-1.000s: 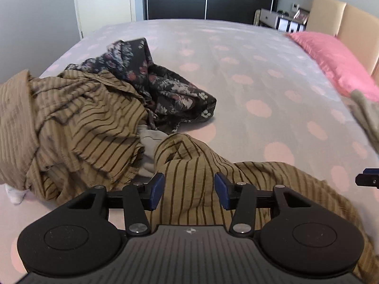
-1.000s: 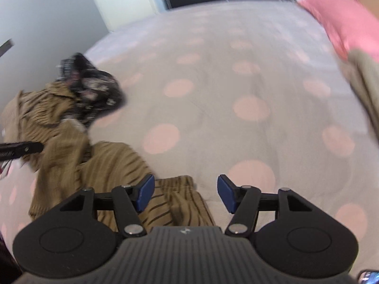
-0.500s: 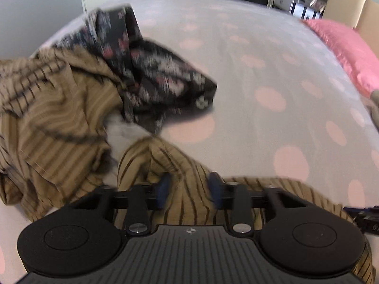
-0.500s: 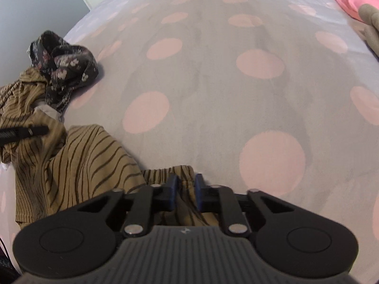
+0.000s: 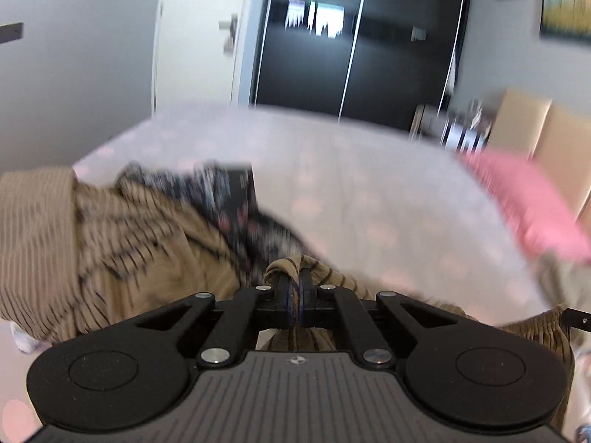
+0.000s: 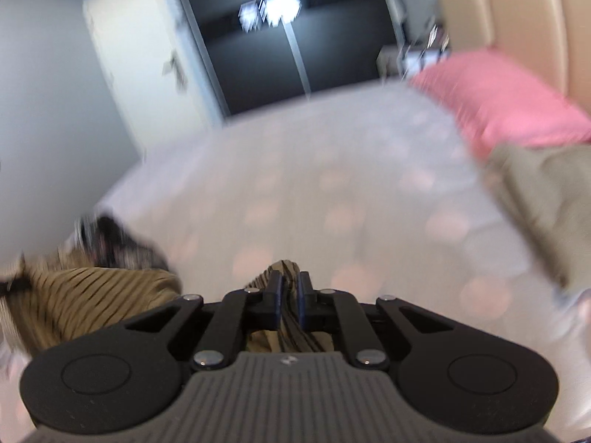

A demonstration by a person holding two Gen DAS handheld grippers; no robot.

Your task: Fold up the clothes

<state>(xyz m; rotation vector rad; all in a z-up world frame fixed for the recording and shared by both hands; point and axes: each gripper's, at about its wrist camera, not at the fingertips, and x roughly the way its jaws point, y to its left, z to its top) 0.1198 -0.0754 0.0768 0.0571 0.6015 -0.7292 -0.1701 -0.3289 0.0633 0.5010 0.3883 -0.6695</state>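
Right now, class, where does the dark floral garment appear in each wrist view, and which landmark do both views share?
Left wrist view: the dark floral garment lies left of centre, above the shut tongs, on top of the brown striped clothes.
Right wrist view: it is a small dark heap at the far left, beside the striped fabric.
Shared landmark: the pink pillow at the right.
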